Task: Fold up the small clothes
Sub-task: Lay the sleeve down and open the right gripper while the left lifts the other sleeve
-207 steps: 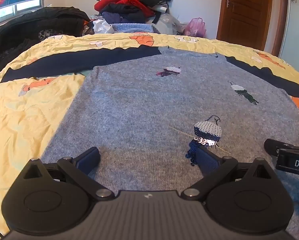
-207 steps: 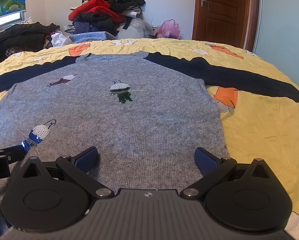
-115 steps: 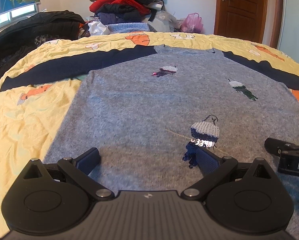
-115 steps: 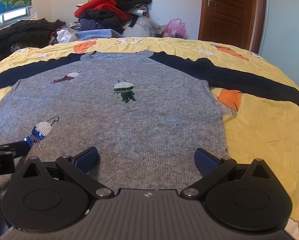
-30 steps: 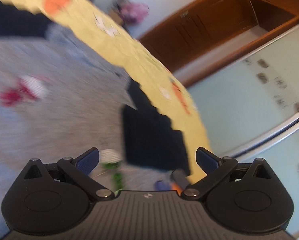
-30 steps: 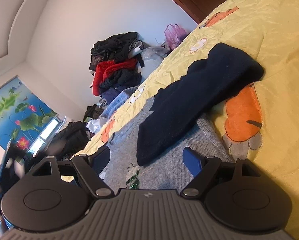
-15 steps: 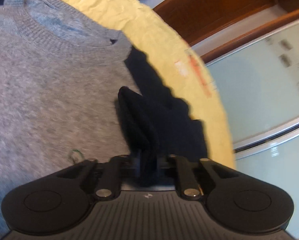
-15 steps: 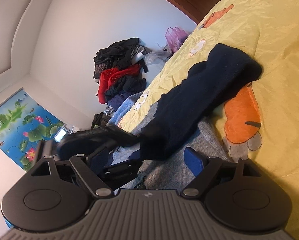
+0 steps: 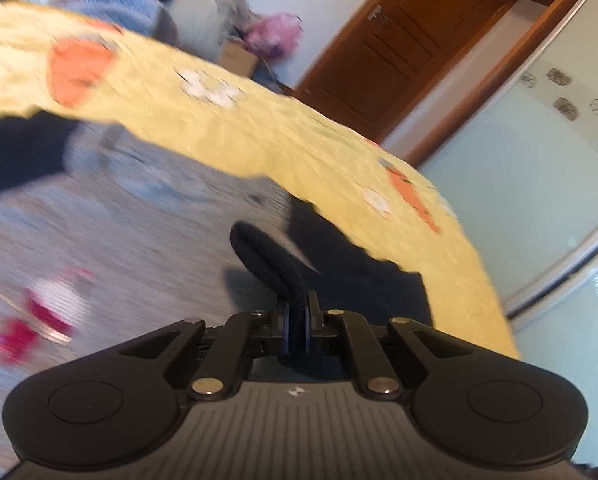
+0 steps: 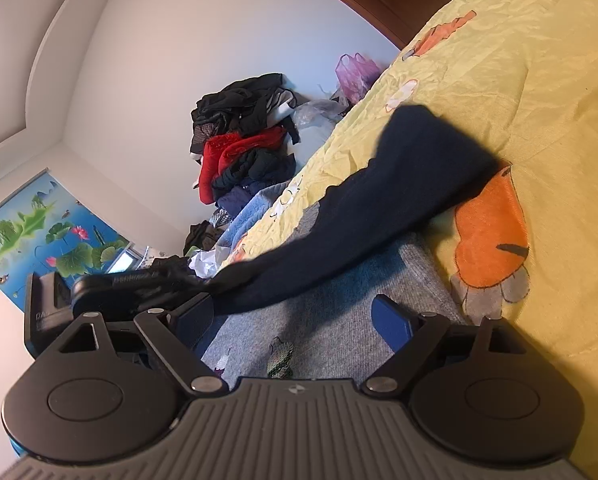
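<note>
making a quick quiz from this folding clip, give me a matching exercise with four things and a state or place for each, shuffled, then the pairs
Things:
1. left gripper
2. right gripper
3. navy sleeve
4. clothes pile

States or places:
A. open, holding nothing
B. heaped by the far wall
C. shut on dark fabric
D. stretched across the grey sweater

Pairs: 1-C, 2-A, 3-D, 4-B

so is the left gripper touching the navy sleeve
Touching. The left wrist view shows the left gripper with its jaws shut on a fold of the navy sleeve, no gap showing.
</note>
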A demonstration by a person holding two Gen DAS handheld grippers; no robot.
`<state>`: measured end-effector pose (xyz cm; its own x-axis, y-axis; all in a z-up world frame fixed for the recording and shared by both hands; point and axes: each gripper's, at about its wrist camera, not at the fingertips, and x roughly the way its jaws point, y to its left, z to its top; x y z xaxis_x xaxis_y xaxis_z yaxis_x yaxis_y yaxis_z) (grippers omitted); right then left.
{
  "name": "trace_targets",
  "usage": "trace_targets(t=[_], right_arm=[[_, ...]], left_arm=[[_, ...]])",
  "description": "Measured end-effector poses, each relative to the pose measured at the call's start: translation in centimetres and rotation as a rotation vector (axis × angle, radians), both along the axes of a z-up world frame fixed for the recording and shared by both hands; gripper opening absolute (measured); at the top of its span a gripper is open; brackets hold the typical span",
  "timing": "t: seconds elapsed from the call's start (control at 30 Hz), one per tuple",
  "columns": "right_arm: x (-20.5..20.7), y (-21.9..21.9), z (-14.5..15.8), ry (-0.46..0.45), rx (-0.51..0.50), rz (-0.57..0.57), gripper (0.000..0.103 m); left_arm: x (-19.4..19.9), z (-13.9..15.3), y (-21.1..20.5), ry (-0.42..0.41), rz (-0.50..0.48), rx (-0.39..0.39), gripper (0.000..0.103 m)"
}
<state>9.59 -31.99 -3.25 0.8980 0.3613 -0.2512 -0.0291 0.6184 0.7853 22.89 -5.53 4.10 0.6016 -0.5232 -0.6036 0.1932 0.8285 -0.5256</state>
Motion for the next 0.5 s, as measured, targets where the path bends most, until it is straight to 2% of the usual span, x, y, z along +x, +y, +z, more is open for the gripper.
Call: trace_targets(t=[0.17,0.3,0.5], right_arm=[[0.1,0.0,0.1,0.001,-0.011,0.000,0.087],[0.2,0.3,0.1,0.000,-0.017,0.000,0.087],[0.2,0.2,0.0,0.000,-0.023,0.001,0.087]], left_arm=[[0.4,-0.5,4.7,-0.011,0.111,0.068,0.007],[0.2,-1.4,8.1,0.011,0.178,0.085,0.007],[-0.2,-3.1,9.4,0.015,0.196,0.114,0.006]])
